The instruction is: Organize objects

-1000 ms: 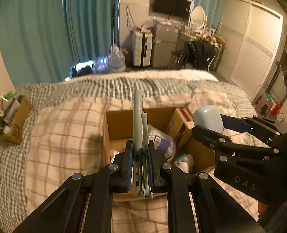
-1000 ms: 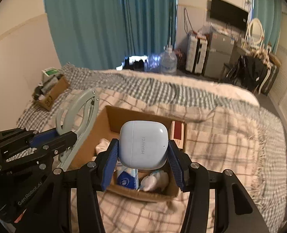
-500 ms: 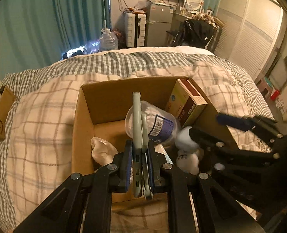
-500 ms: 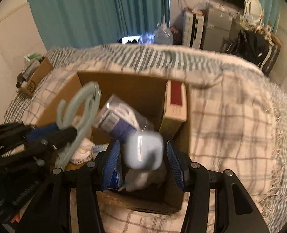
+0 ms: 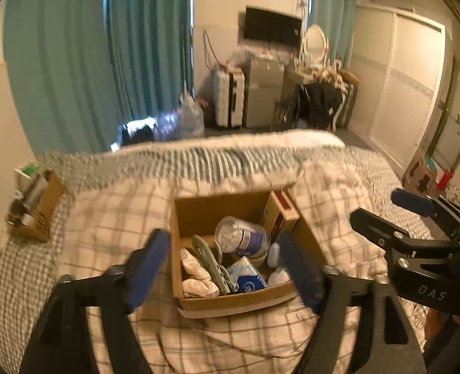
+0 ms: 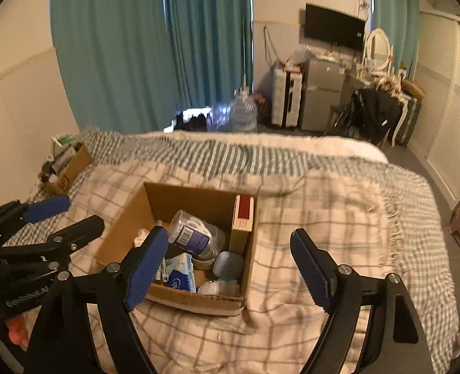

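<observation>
Both grippers empty above the packed cardboard box on the bed

The left gripper [image 5: 223, 268] and right gripper [image 6: 230, 268] hover with jaws spread wide and nothing between them, so the dropping-in step looks done. The cardboard box [image 5: 230, 300] sits on the plaid blanket [image 6: 323, 224] toward the near edge of the bed. Inside, the grey-green clip [image 5: 208, 263] lies along the left side beside crumpled white cloth [image 5: 195, 275]; the pale earbud case [image 6: 228, 263] rests in the near right corner, below a tipped clear jar [image 6: 195, 233] and an upright red-topped carton [image 6: 244, 218] against the right wall. Judging by this, the next move calls for finding another loose item; none shows on the blanket here, only a second small box [image 6: 66, 170] at the far left corner of the bed.
</observation>
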`<state>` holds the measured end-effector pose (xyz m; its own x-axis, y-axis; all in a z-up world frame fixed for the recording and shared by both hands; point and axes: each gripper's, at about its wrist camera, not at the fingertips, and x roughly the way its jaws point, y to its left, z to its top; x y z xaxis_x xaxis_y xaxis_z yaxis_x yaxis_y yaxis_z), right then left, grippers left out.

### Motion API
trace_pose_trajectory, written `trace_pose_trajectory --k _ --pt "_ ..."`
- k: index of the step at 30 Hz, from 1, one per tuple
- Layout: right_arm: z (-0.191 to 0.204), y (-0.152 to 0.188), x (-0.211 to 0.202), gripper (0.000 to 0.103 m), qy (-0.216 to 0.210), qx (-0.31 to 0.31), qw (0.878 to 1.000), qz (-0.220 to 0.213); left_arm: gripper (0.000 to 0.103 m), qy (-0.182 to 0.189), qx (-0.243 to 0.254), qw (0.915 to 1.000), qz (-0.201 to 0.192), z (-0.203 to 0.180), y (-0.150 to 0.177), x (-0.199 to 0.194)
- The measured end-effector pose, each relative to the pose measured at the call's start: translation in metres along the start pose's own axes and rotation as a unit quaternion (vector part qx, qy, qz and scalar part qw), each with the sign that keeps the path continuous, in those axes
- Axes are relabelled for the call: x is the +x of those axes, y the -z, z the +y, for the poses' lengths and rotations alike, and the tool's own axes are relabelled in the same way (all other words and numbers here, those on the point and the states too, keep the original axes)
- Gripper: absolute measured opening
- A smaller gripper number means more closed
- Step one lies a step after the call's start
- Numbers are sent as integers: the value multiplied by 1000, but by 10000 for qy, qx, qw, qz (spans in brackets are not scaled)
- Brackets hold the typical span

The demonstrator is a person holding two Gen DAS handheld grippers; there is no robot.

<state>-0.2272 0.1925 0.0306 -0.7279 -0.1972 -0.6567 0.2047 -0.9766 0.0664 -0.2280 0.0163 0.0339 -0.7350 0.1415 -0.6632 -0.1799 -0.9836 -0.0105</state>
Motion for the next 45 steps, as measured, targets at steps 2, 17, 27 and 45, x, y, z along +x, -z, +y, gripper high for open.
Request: trace_pose_trajectory --k 2,17,27,45 --pt "0 -2 -28 87 40 5 9998 -202 90 -19 -44 9996 -275 -1 -2 -28" --pt "-4 21 -146 103 390 -38 9948 -935 103 -418 -210 9893 -1384 -11 25 -143" --pt "-6 71 -123 102 401 -61 9932 -1092 103 -729 -578 9815 -1675 -11 76 -133" --pt "-12 106 -58 103 286 -139 9961 -817 103 -966 -622 9862 -1189 -12 131 -69"
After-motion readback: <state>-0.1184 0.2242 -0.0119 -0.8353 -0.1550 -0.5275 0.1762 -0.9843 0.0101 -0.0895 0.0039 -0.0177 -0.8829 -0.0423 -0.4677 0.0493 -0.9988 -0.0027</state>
